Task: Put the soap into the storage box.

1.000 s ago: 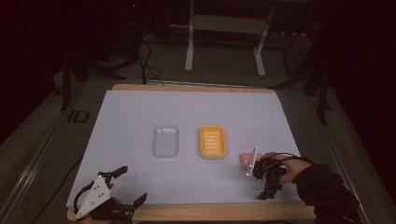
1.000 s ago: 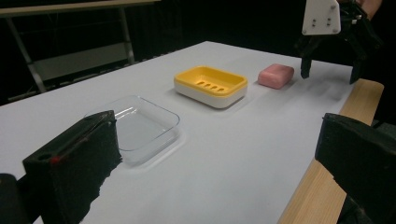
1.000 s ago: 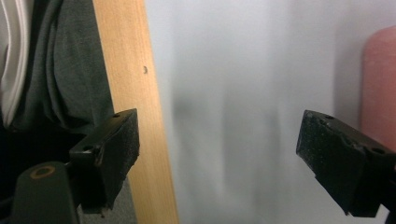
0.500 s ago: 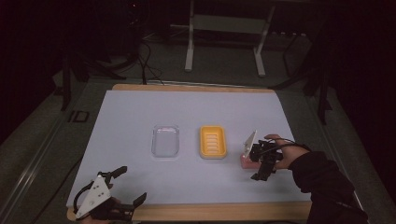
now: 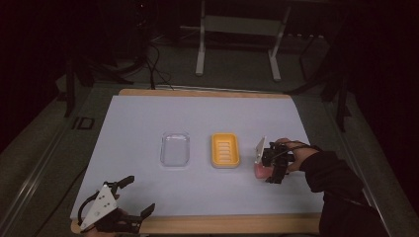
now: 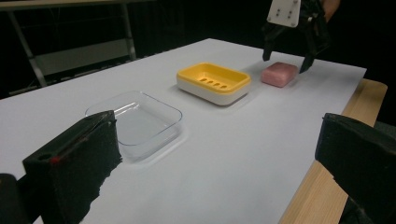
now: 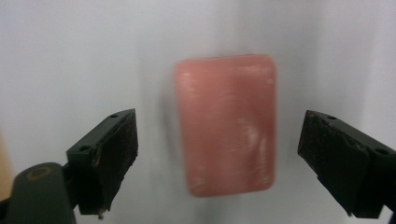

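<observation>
A pink bar of soap lies flat on the white table cover, right of a yellow soap dish. My right gripper hangs open just above the soap, one jaw on each side, not touching it. The left gripper view shows the same: the soap under that gripper, beside the dish. My left gripper rests open at the front left corner of the table, holding nothing. A clear plastic tray sits left of the dish.
The white cover leaves a wooden strip bare along the front edge. Beyond the table stand metal frame legs and cables on a dark floor.
My right gripper has moved away from the front edge and left, and now hovers directly over the pink soap. The left gripper has stayed where it was.
</observation>
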### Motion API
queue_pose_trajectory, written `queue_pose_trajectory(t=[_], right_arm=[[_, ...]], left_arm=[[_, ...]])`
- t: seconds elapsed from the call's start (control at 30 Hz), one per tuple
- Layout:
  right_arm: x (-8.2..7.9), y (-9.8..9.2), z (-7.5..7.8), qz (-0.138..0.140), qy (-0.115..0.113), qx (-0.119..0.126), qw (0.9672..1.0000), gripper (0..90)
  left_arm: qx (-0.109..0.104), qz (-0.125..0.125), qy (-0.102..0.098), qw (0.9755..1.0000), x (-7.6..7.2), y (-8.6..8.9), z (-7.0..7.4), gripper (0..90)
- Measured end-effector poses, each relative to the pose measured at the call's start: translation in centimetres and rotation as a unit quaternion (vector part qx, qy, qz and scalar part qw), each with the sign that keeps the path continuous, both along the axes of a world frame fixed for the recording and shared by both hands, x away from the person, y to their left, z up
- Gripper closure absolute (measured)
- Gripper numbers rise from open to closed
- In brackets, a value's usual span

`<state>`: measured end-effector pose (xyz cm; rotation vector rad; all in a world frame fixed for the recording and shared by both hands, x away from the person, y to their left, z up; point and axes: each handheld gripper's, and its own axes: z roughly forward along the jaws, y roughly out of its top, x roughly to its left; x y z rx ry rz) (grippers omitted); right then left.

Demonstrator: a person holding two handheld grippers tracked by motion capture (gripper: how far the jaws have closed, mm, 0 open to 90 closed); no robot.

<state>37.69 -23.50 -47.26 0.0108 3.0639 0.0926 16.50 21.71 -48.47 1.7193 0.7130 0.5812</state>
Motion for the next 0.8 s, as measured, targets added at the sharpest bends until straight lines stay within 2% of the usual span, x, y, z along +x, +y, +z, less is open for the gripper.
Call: queue_pose_trajectory(t=[0.03,0.07,0.1,0.23,0.27,0.33,0.4,0.43,0.47,0.53,0.77,0.8], right_arm=[[0.4,0.0,-0.5,-0.002,0.001,-0.005,1.0000,11.5],[0.6,0.1,-0.8,-0.001,-0.009,-0.009,0.9999,15.0],[0.8,0.1,-1.3,0.001,0.000,-0.015,0.9999,11.9],[1.2,0.4,-2.4,0.005,0.019,-0.032,0.9993,13.2],[1.3,0.4,-2.5,0.008,0.018,-0.036,0.9992,13.4],[1.3,0.5,-2.8,0.009,0.027,-0.033,0.9990,13.2],[1.4,0.6,-3.0,0.009,0.025,-0.032,0.9991,13.7],[1.6,0.6,-3.3,0.001,0.037,-0.034,0.9987,12.9],[1.6,0.6,-3.3,0.001,0.037,-0.034,0.9987,12.9],[1.6,0.6,-3.4,-0.003,0.041,-0.031,0.9987,9.8],[1.5,0.6,-3.5,-0.017,0.041,-0.030,0.9986,9.3],[1.4,0.6,-3.4,-0.019,0.039,-0.030,0.9986,12.0]], left_arm=[[0.000,0.000,0.000,1.0000,0.0,0.0,0.0,0.2],[0.000,0.000,0.000,1.0000,0.0,0.0,0.0,0.2],[-0.001,0.000,0.000,1.0000,0.0,0.1,0.0,0.2],[-0.001,0.001,0.002,1.0000,0.0,0.1,0.0,0.2],[-0.002,0.001,0.002,1.0000,0.0,0.1,0.0,0.2],[-0.001,0.001,0.002,1.0000,0.0,0.1,0.0,0.2],[-0.002,0.001,0.002,1.0000,0.1,0.1,0.0,0.2],[-0.003,0.001,0.002,1.0000,0.1,0.1,0.0,0.2],[-0.003,0.001,0.002,1.0000,0.1,0.1,0.0,0.2],[-0.003,-0.001,0.003,1.0000,0.1,0.1,-0.1,0.2],[-0.003,-0.003,0.004,1.0000,0.1,0.1,-0.1,0.2],[-0.004,-0.003,0.004,1.0000,0.1,0.0,-0.1,0.2]])
